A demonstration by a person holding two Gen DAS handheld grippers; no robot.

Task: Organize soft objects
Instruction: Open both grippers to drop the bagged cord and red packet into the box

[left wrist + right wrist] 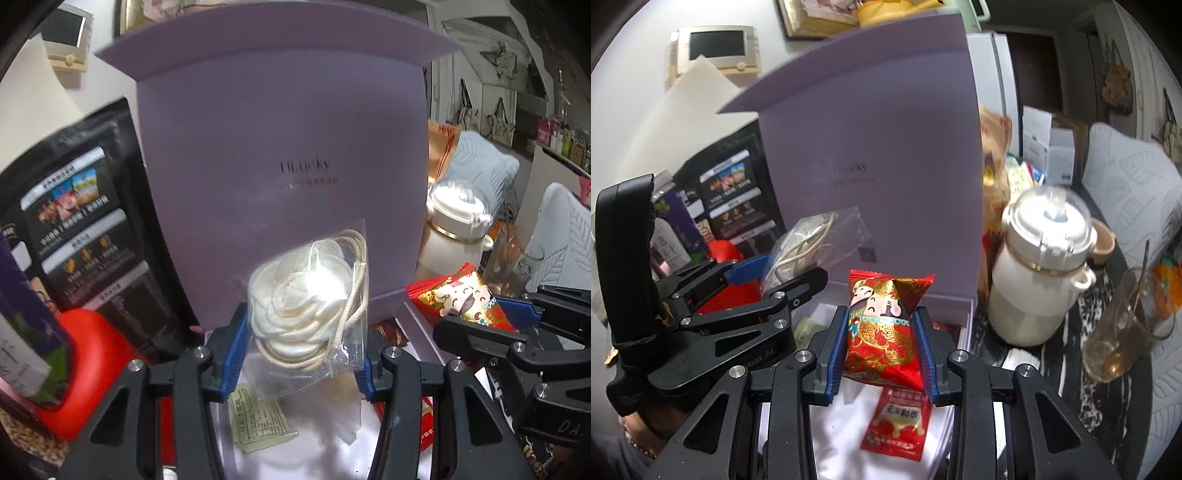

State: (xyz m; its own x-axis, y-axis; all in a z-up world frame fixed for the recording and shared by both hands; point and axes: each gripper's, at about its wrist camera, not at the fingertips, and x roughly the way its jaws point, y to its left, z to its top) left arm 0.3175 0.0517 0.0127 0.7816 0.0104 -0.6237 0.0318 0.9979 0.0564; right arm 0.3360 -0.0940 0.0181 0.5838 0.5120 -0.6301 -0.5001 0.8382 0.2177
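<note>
A: Starting at the left of the right wrist view, what is the left gripper [783,275] doing?

B: It is pinching a clear bag [816,240] with a cream cord and a white flower-shaped piece inside. In its own view the bag [314,295] sits at centre frame between the blue pads [232,350], above the white lining of the open lilac box [280,147].

A: And under it?

B: A small pale green sachet [260,421] lies on the lining, lower centre, apart from the bag.

A: Further right?

B: The right gripper [881,347] is clamped on a red and gold snack packet [882,325], upright between its pads at centre frame. Just below, a red sachet [897,424] lies flat in the box. A white bottle [1038,273] stands at right, outside it.
</note>
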